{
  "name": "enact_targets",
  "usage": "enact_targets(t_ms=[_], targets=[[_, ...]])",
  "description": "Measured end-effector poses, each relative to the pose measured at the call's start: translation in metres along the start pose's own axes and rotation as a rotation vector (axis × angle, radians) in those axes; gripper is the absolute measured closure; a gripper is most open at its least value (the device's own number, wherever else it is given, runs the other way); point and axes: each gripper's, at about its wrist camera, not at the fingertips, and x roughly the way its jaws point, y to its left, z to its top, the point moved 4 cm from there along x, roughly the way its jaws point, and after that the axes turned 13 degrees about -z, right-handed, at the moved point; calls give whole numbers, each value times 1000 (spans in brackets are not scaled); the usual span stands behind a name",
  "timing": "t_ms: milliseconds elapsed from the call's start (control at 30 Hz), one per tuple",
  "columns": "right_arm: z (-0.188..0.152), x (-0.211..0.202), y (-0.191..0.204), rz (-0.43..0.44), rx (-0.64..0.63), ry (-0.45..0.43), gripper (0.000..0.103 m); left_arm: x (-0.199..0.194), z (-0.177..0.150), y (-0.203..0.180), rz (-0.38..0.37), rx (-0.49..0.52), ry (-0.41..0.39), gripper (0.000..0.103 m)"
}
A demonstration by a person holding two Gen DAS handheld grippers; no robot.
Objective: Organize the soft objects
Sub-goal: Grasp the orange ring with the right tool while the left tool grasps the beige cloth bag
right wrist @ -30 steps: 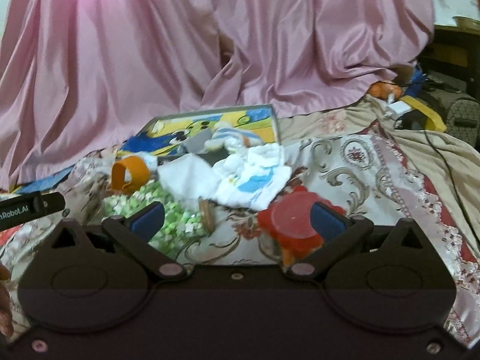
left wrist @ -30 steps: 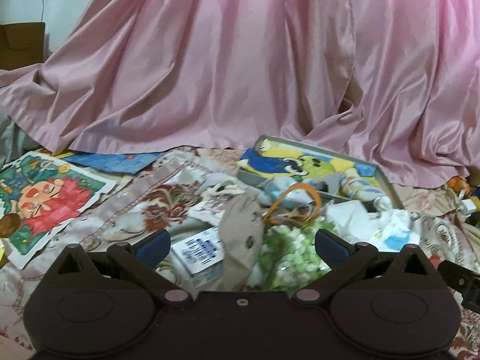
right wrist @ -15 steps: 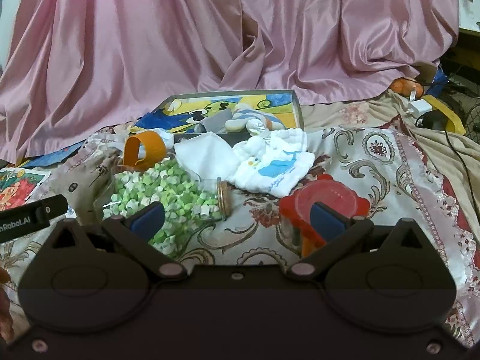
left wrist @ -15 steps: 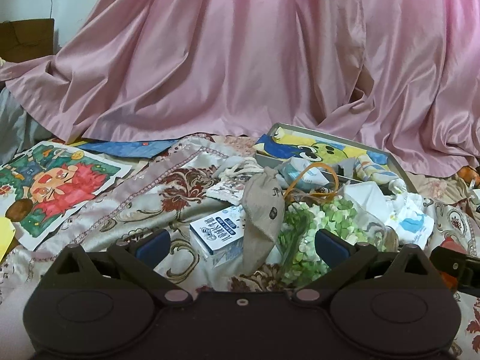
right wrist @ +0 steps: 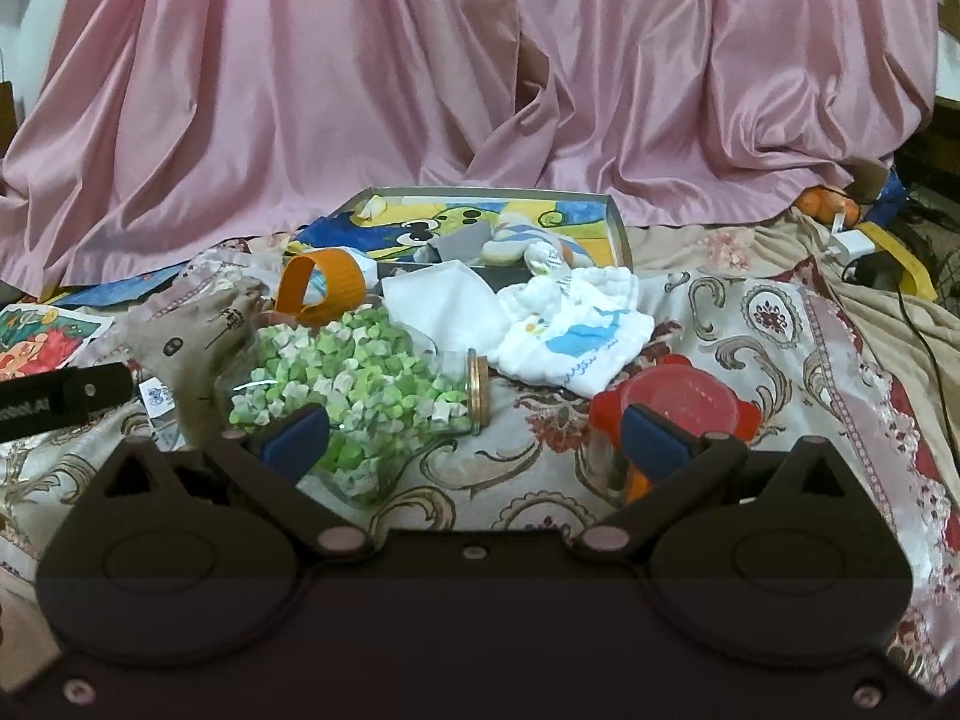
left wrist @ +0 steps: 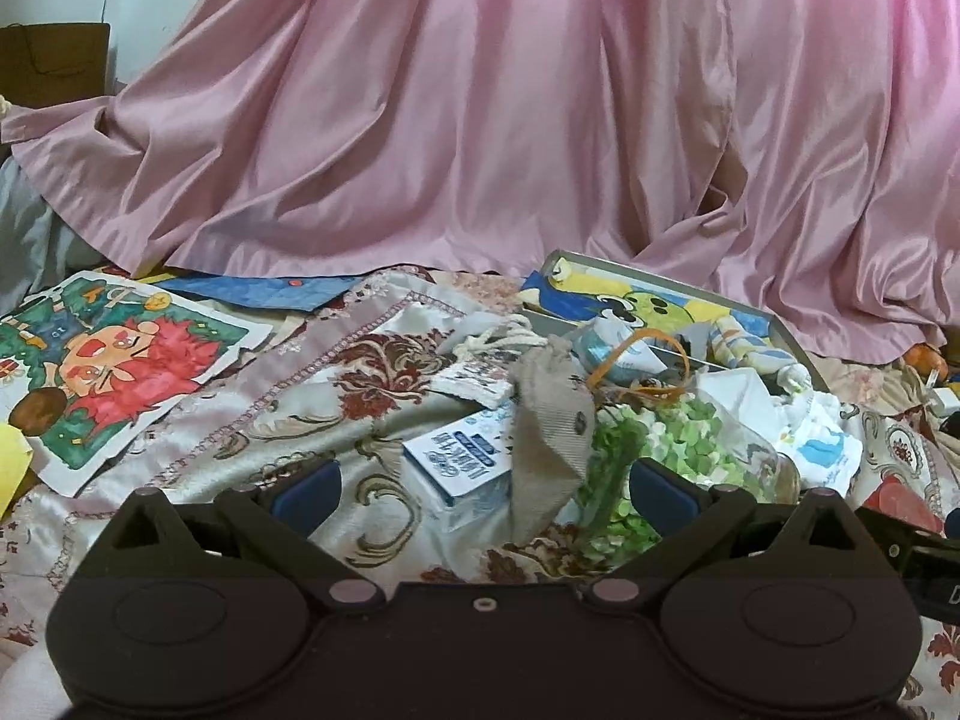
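Fingers of both grippers are standing spread wide, holding nothing: the left gripper is hovering over a white and blue paper carton, while the right gripper is hanging low above a clear glass jar of green and white paper stars lying on its side. The carton's blue label carries print too small to read. At the left edge of the right wrist view, a black bar on the other gripper is showing pale letters ending in "AI".

A beige fabric pouch with stitched eyes is leaning against the carton, touching the jar. A white cotton cloth with a blue printed figure is lying crumpled just behind the jar's brass-coloured rim, beside a plain white folded cloth. A striped blue and white soft toy is resting in a shallow grey tray lined with a yellow cartoon drawing. An orange plastic ring is sitting near the tray, and a red plastic lid is lying by the right fingers.

Everything is resting on a bed spread with a cream satin cover patterned in maroon scrolls. A pink satin curtain is draping across the background, and a coloured drawing of a red-haired figure is lying to the left.
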Motion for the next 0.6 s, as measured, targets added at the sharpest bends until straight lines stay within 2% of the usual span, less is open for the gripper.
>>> enact_targets(t_ms=[100, 333, 600], targets=[[2, -8, 7, 4, 6, 15, 0, -9, -1, 12, -14, -8, -8, 1], [20, -34, 57, 14, -131, 16, 0, -21, 6, 47, -44, -56, -42, 1], [36, -52, 114, 15, -239, 6, 0, -28, 8, 71, -96, -39, -54, 1]])
